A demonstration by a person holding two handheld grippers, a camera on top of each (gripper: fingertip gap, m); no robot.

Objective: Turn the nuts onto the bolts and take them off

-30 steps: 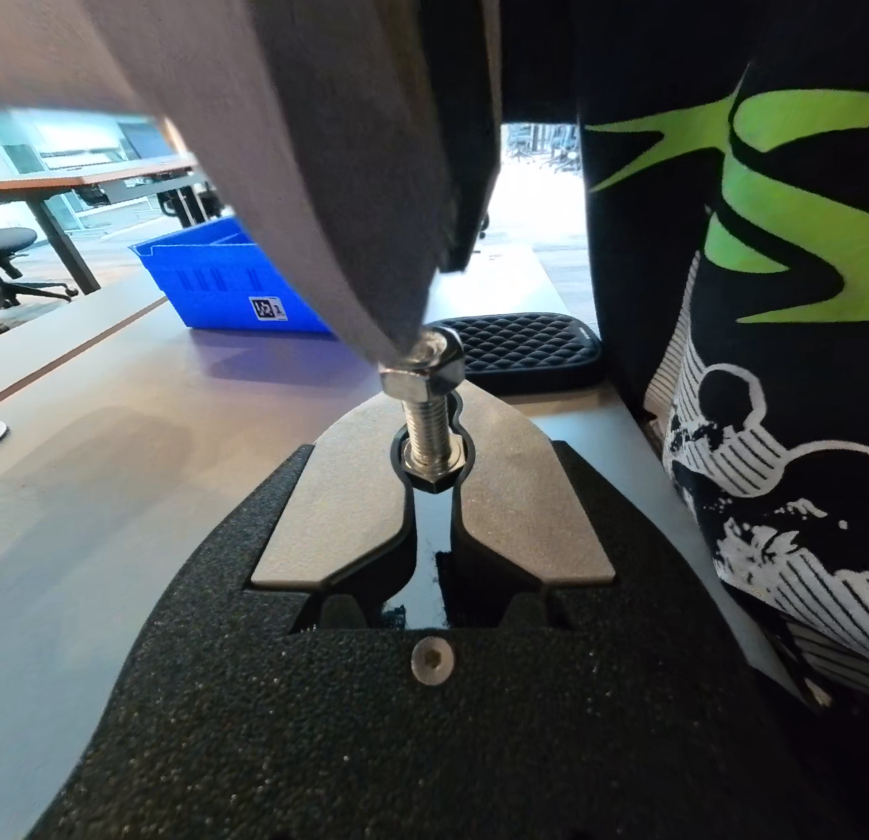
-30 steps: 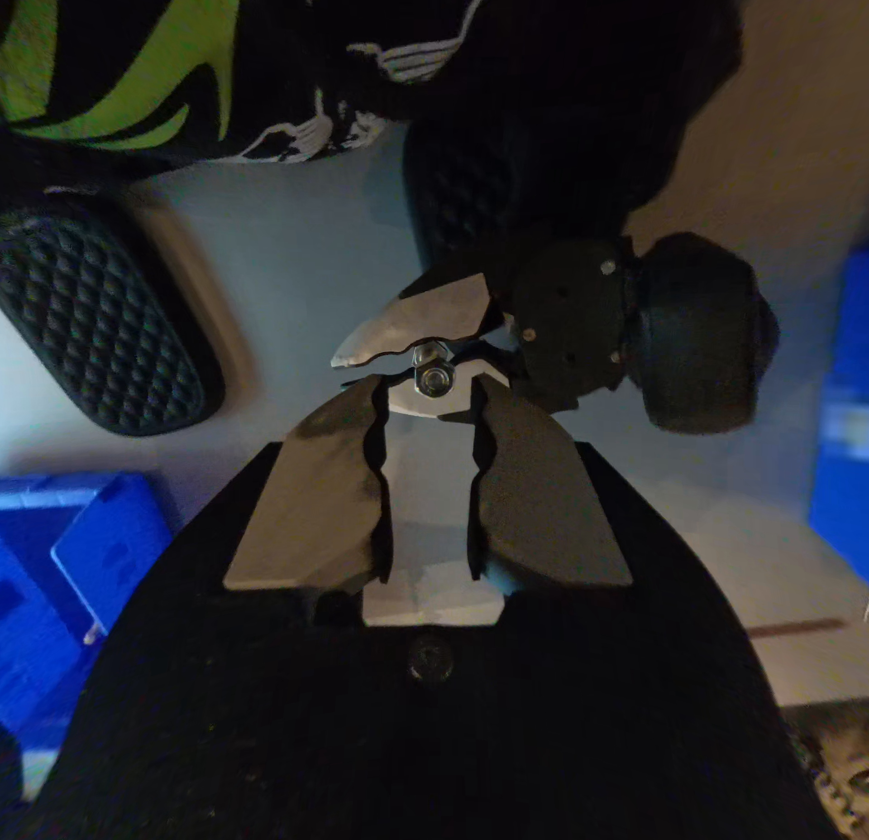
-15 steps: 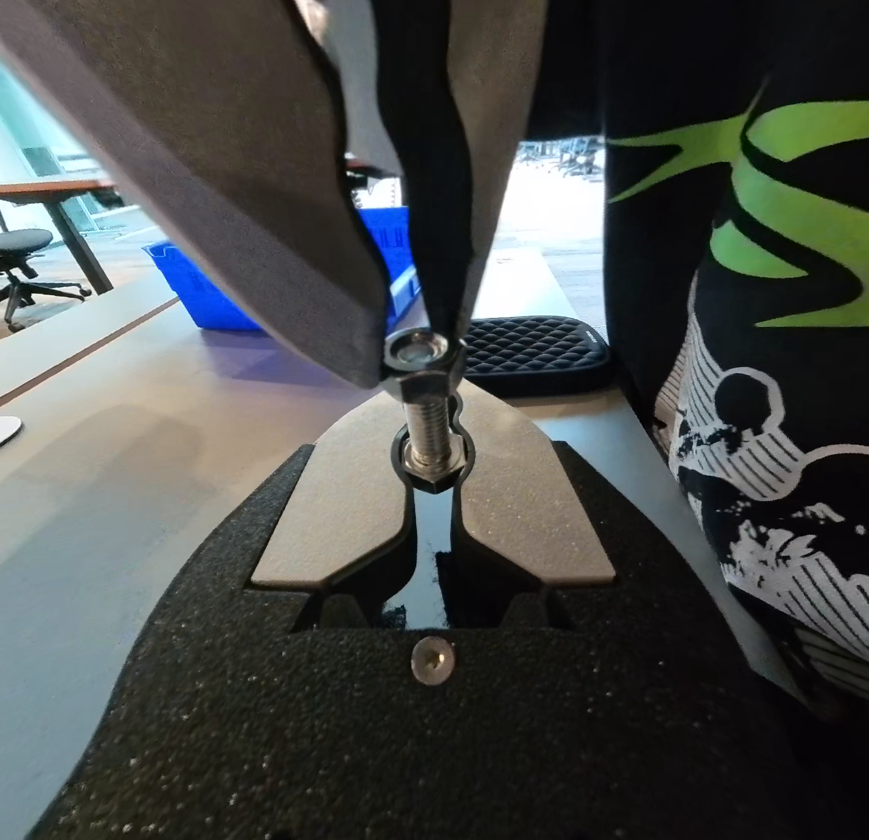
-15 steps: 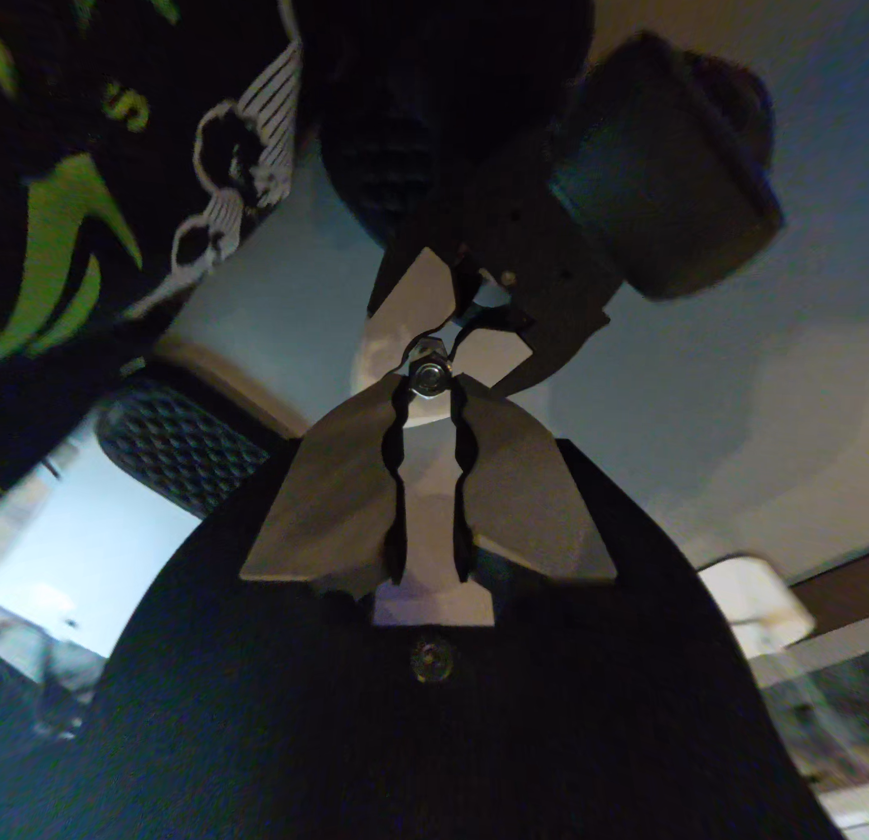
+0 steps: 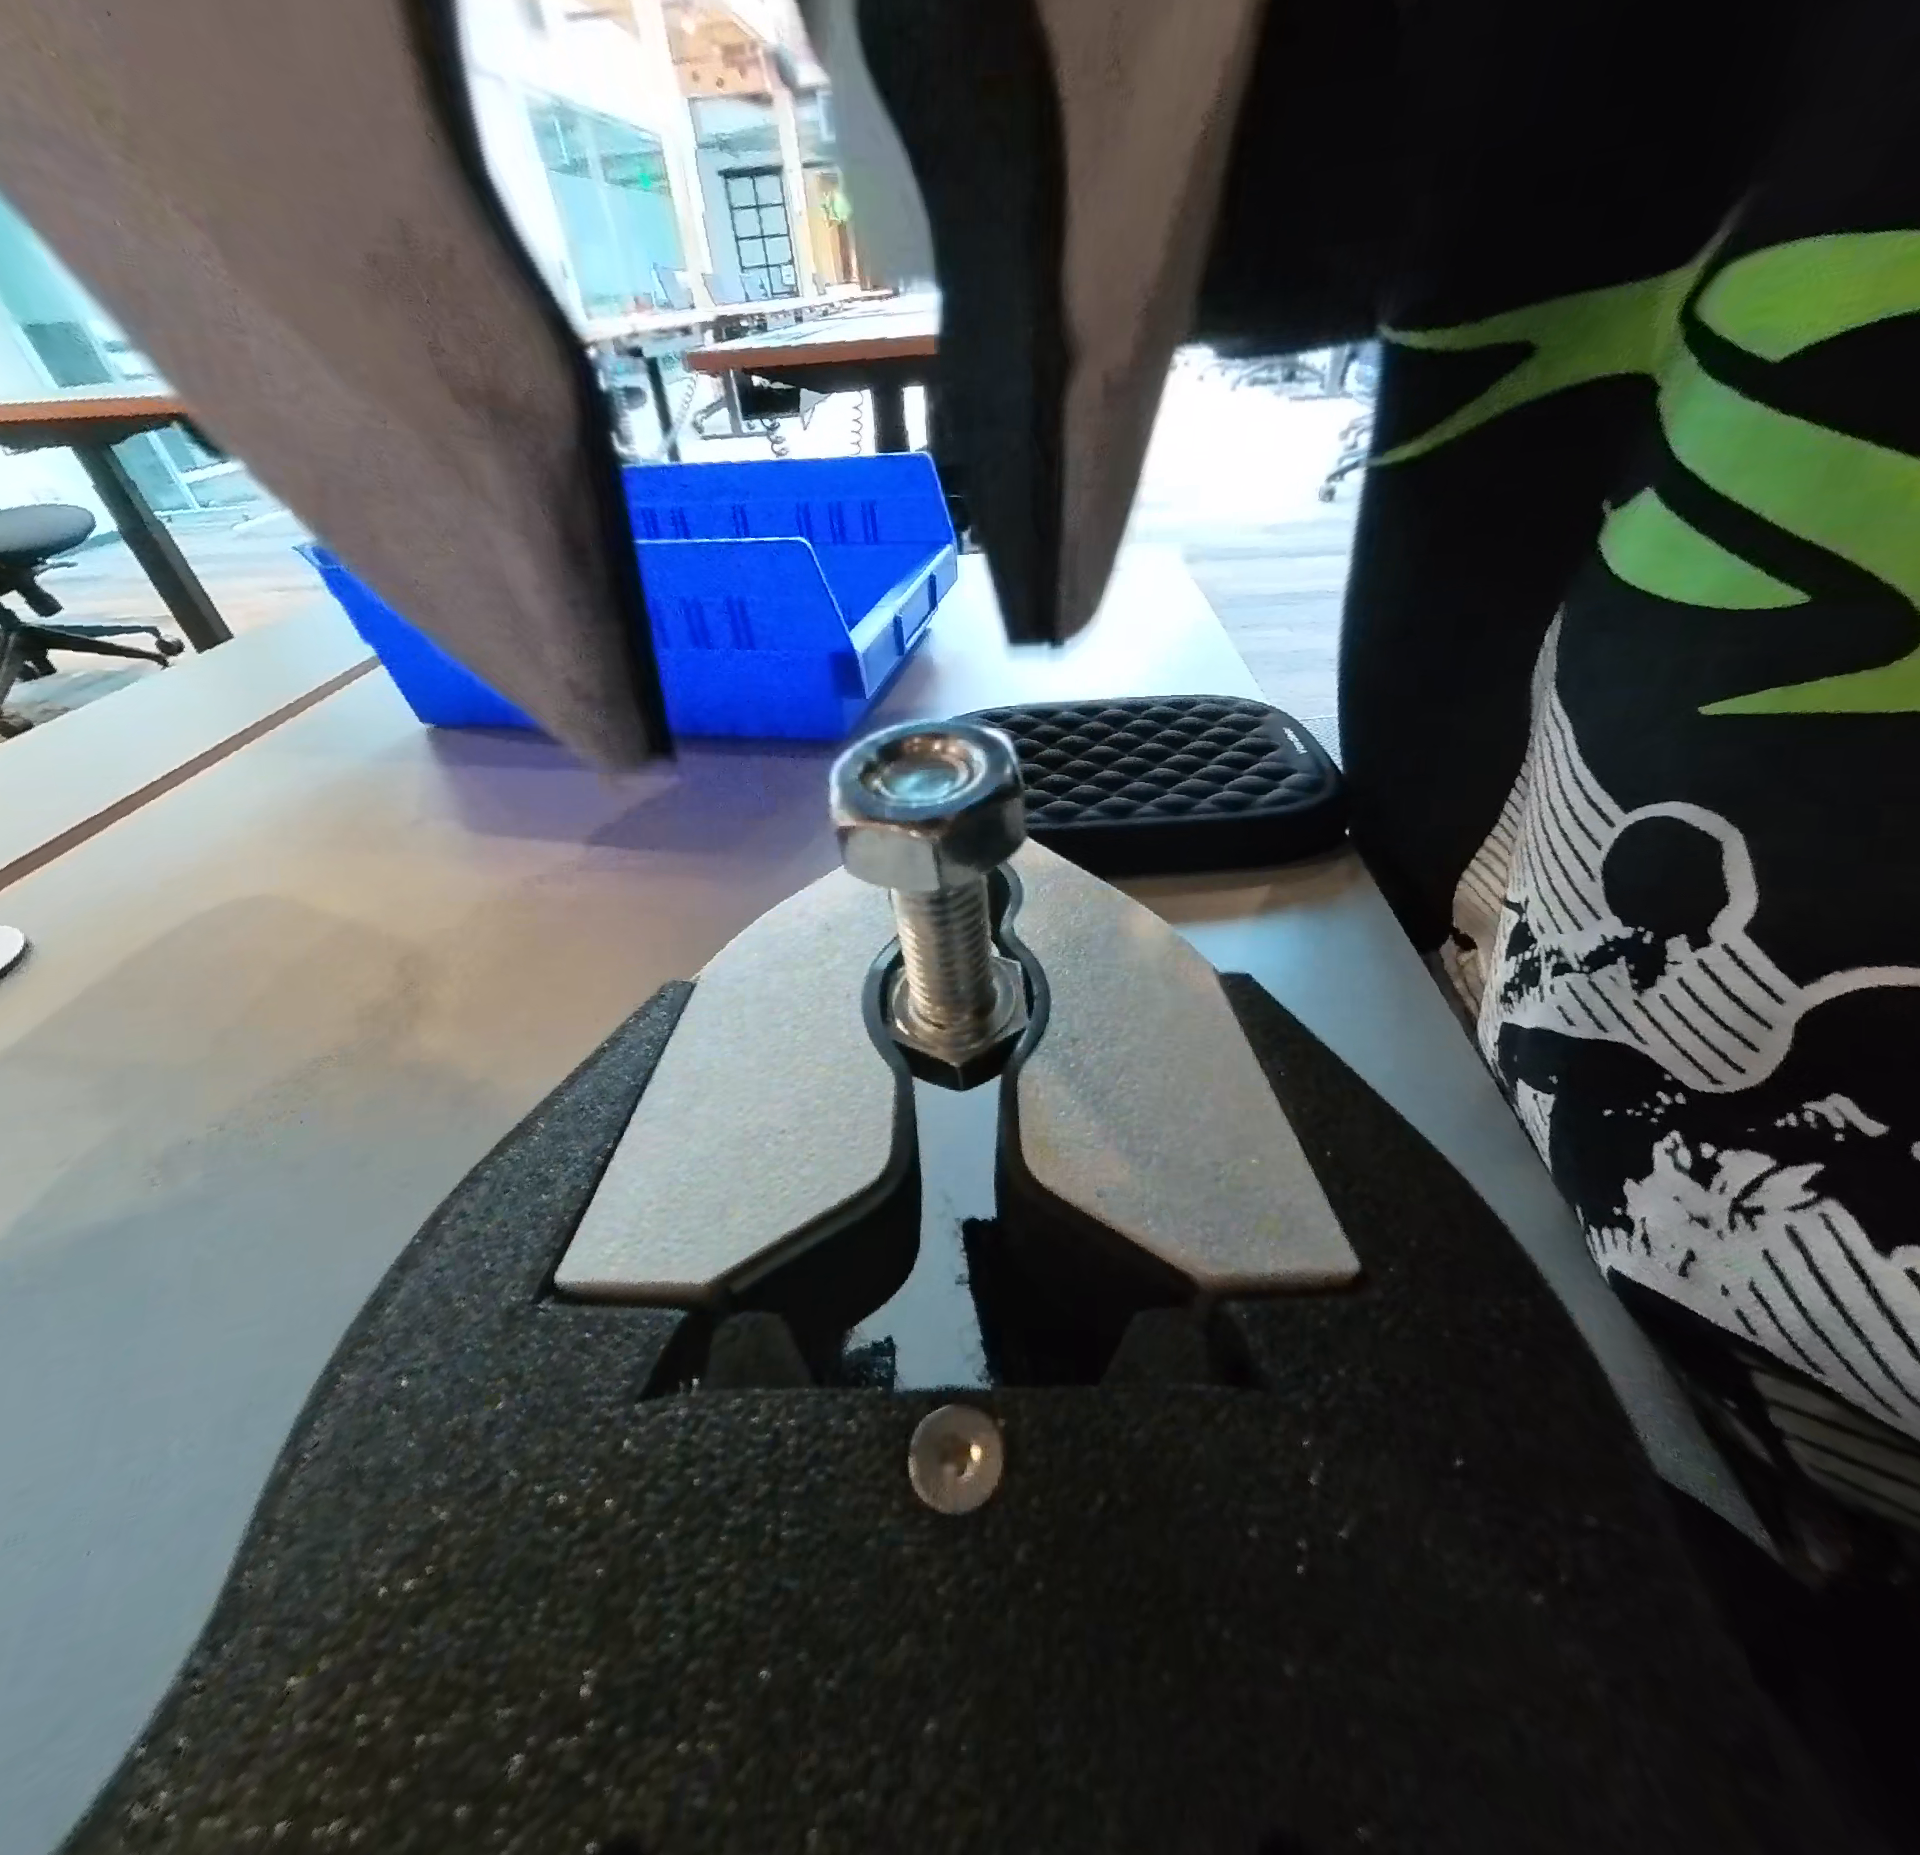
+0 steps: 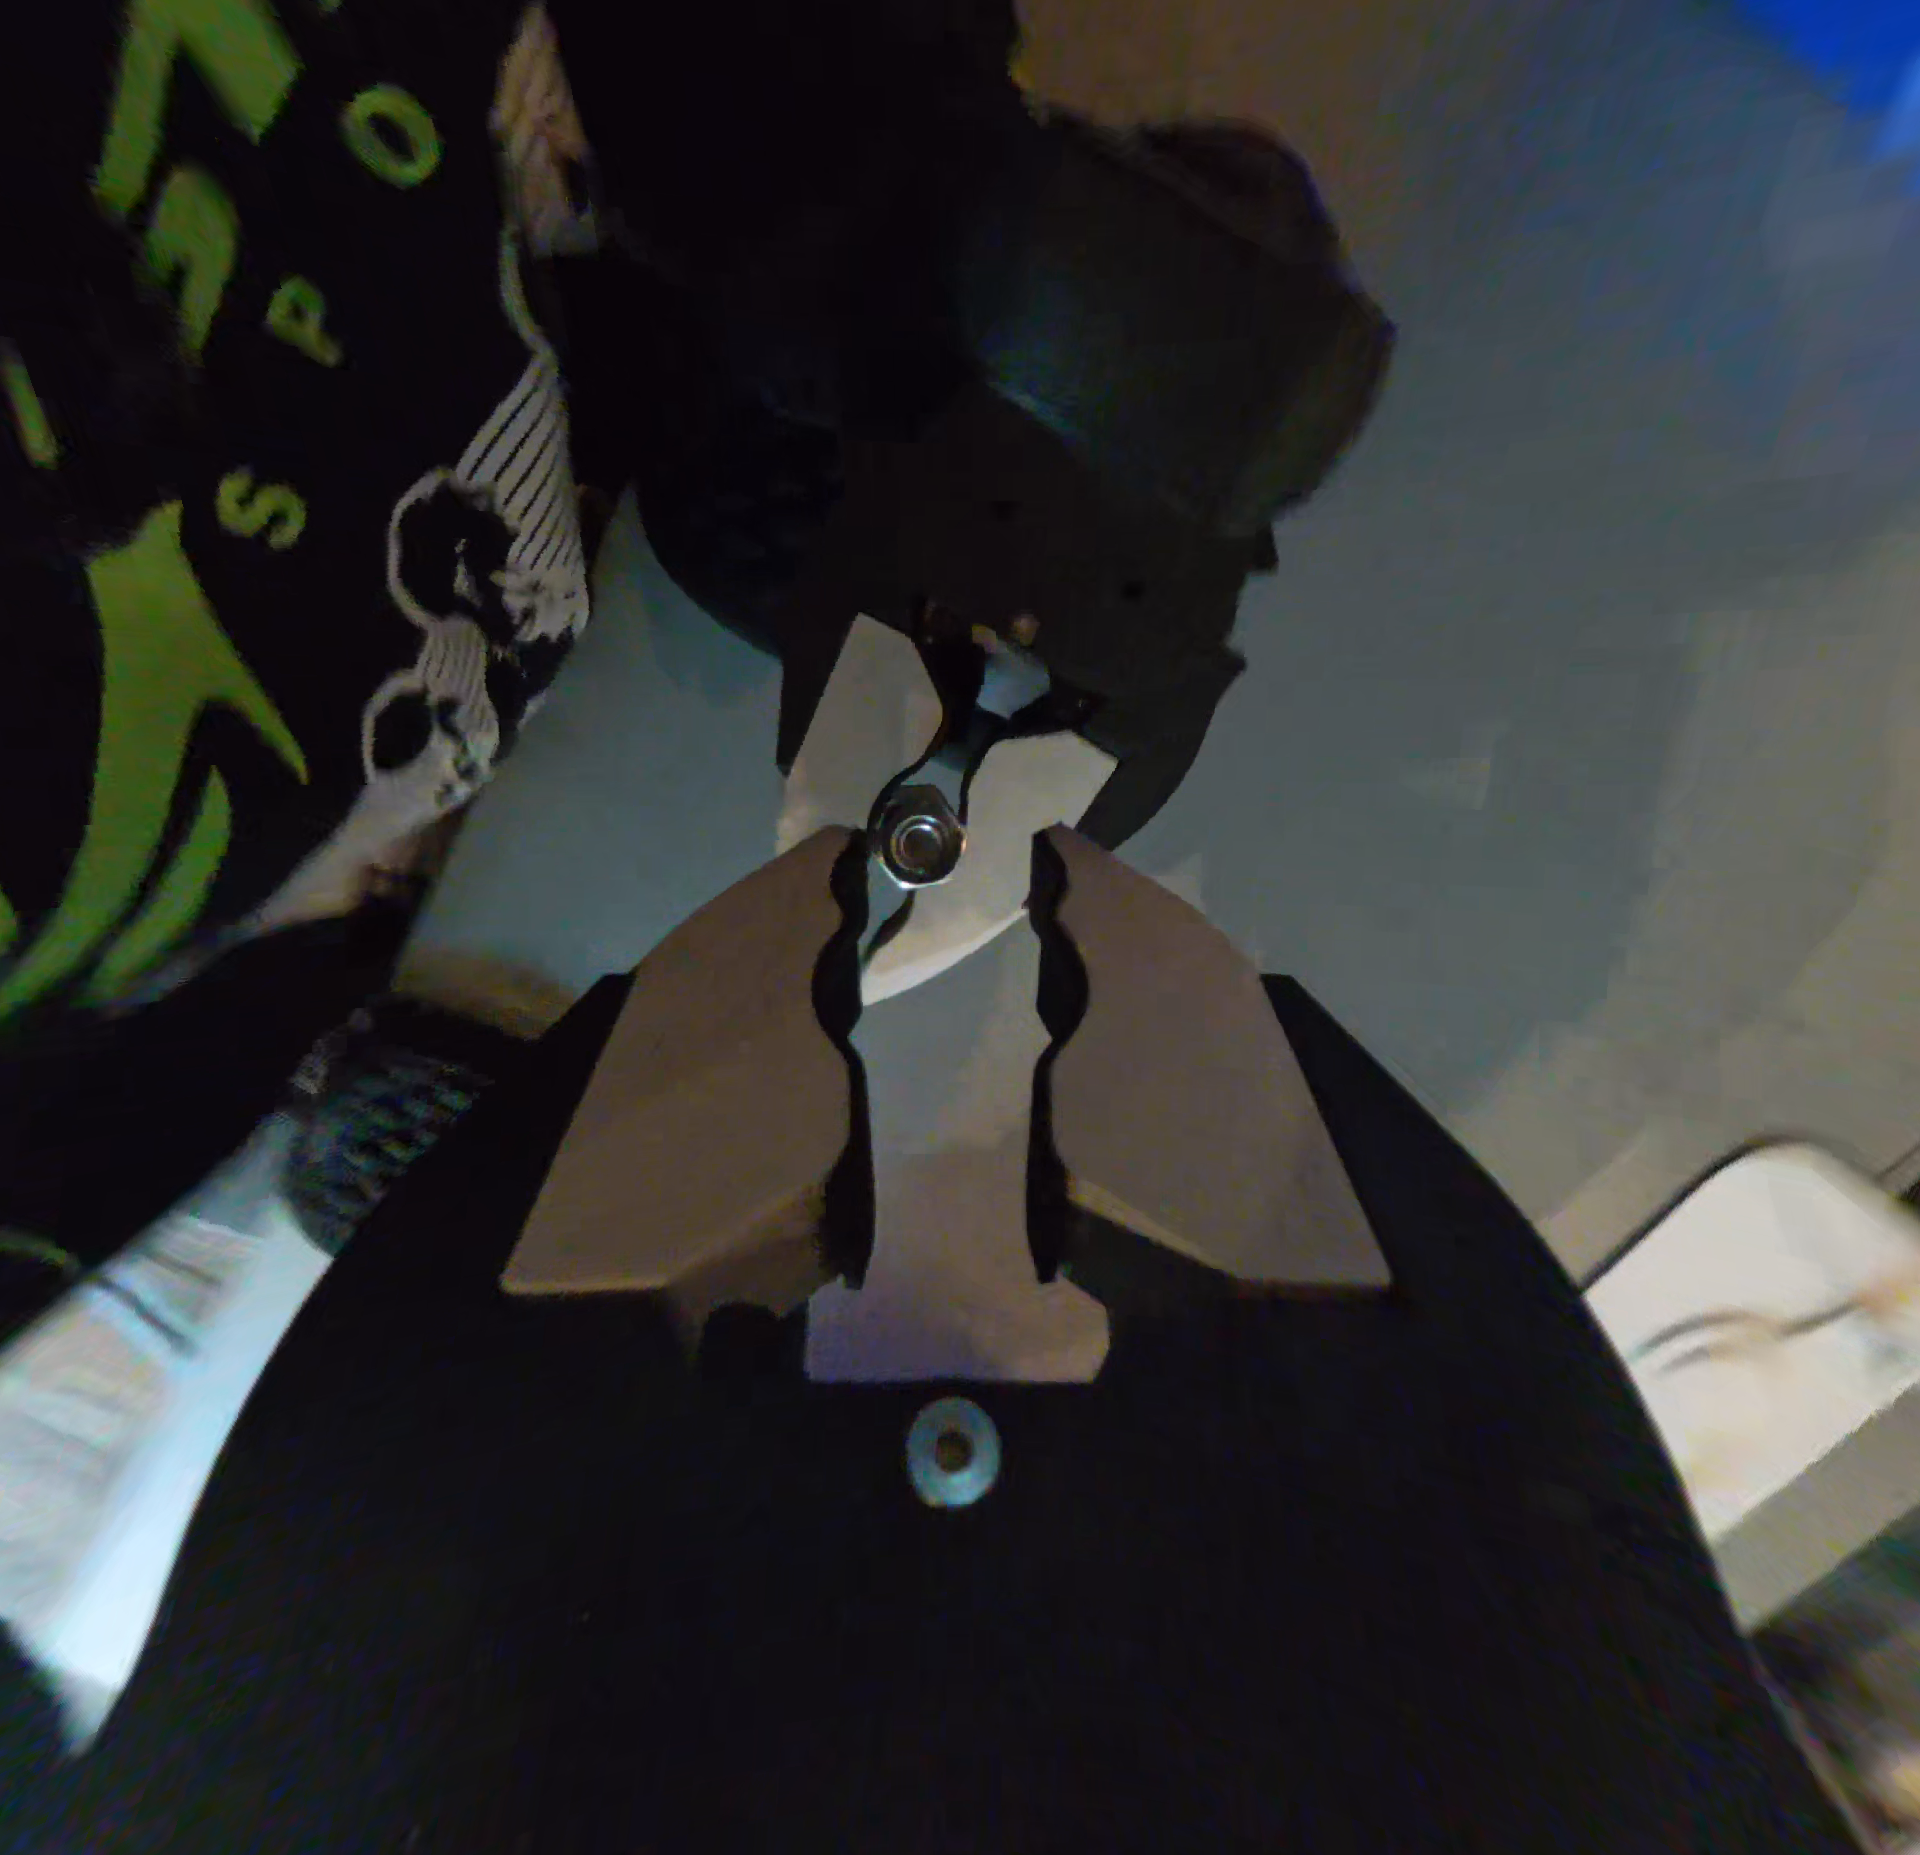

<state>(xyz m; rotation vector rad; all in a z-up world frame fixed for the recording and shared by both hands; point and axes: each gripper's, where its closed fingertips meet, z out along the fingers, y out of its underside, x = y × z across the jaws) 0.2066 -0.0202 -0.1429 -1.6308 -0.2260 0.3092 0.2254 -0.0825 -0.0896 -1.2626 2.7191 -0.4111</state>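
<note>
My left gripper (image 5: 956,984) is shut on the hex head of a steel bolt (image 5: 943,958) and holds it upright above the grey table (image 5: 312,1026). A steel nut (image 5: 928,806) sits at the top end of the thread. My right gripper (image 5: 831,683) hangs just above it, pointing down, open, with one finger on each side and clear of the nut. In the right wrist view the nut (image 6: 920,847) lies between my open right gripper's fingertips (image 6: 948,855), nearer the left one, with the left gripper's fingers (image 6: 862,725) beneath it.
A blue plastic bin (image 5: 790,610) stands on the table behind the bolt. A black quilted pad (image 5: 1153,782) lies at the table's edge. A person in a black shirt with green print (image 5: 1714,662) stands close on the right. A white object (image 6: 1766,1338) shows at lower right.
The right gripper closed around the nut, turned with it, then opened and lifted clear. The left gripper and bolt have stayed in place.
</note>
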